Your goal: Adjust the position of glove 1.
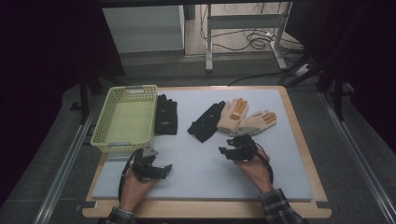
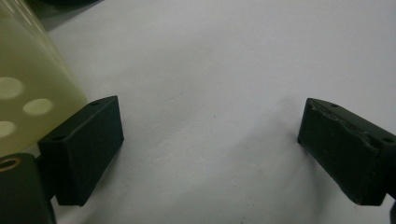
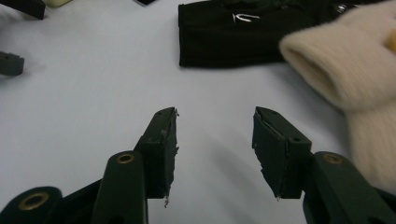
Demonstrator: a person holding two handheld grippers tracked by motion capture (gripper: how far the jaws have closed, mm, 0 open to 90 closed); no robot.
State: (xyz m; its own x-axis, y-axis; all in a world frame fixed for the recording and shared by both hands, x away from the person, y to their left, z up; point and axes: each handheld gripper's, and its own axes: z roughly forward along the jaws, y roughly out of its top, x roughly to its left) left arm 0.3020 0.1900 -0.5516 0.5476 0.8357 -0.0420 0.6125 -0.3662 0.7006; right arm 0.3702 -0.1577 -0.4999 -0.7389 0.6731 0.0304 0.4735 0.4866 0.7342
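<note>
Going from the left of the high view, we see a yellow basket (image 1: 125,120) at the mat's (image 1: 196,172) far left corner, its long side running along the left edge; just beside its right wall lies a black glove (image 1: 166,115), flat, near the far edge; further right, toward the middle of the far edge, a second black glove (image 1: 205,121) lies slanted, its upper end touching the cream gloves (image 1: 244,117), a pair with orange fingertips that fans out toward the right edge; one cream glove overlaps the other at the cuff. Nearer to us, our left gripper (image 1: 161,170) rests low over the mat just in front of the basket's near wall, close to the near left corner; in the left gripper view its jaws stand wide apart with bare mat (image 2: 210,93) between them and the basket's wall (image 2: 28,93) just beside the left-hand jaw; nothing is pinched. Our right gripper (image 1: 229,150) sits toward the middle of the mat, just in front of the cream gloves and the slanted black glove; in the right gripper view its jaws stand about half spread over bare mat (image 3: 93,93), with nothing between them; a black glove (image 3: 224,37) lies ahead of the jaws, and a cream cuff (image 3: 336,70) lies just to their right, apart from them.
</note>
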